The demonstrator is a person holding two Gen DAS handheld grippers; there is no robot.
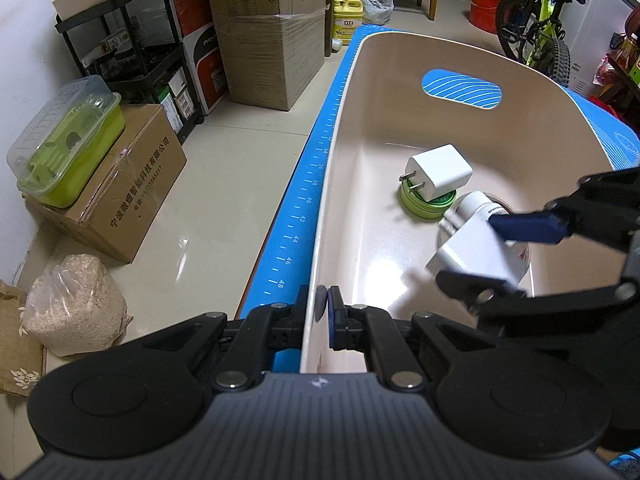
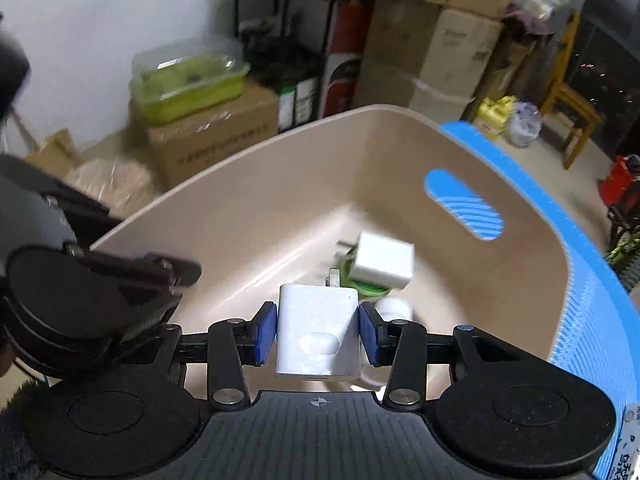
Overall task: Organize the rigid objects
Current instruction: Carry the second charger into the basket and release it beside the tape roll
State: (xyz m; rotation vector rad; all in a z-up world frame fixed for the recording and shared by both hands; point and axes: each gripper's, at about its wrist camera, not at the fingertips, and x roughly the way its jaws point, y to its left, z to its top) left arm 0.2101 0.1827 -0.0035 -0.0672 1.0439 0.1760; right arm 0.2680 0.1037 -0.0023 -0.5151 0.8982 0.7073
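A beige plastic bin (image 1: 400, 280) stands on a blue mat (image 1: 296, 220). Inside it a white plug charger (image 1: 438, 172) lies on a green round tin (image 1: 426, 204), beside a white bottle (image 1: 476, 204). My left gripper (image 1: 322, 312) is shut on the bin's near rim. My right gripper (image 2: 318, 330) holds a white power adapter (image 2: 316, 332) between its blue pads, just above the bin's inside; it also shows in the left wrist view (image 1: 480, 256). The bin (image 2: 260, 208), the charger (image 2: 384, 260) and the tin (image 2: 366, 286) show in the right wrist view too.
Left of the mat is tiled floor (image 1: 224, 184) with a cardboard box (image 1: 120, 196) bearing a green lidded container (image 1: 68, 144), a bag of grain (image 1: 76, 304), a black shelf (image 1: 132, 48) and stacked cartons (image 1: 272, 32). A bicycle (image 1: 540, 28) stands at the far right.
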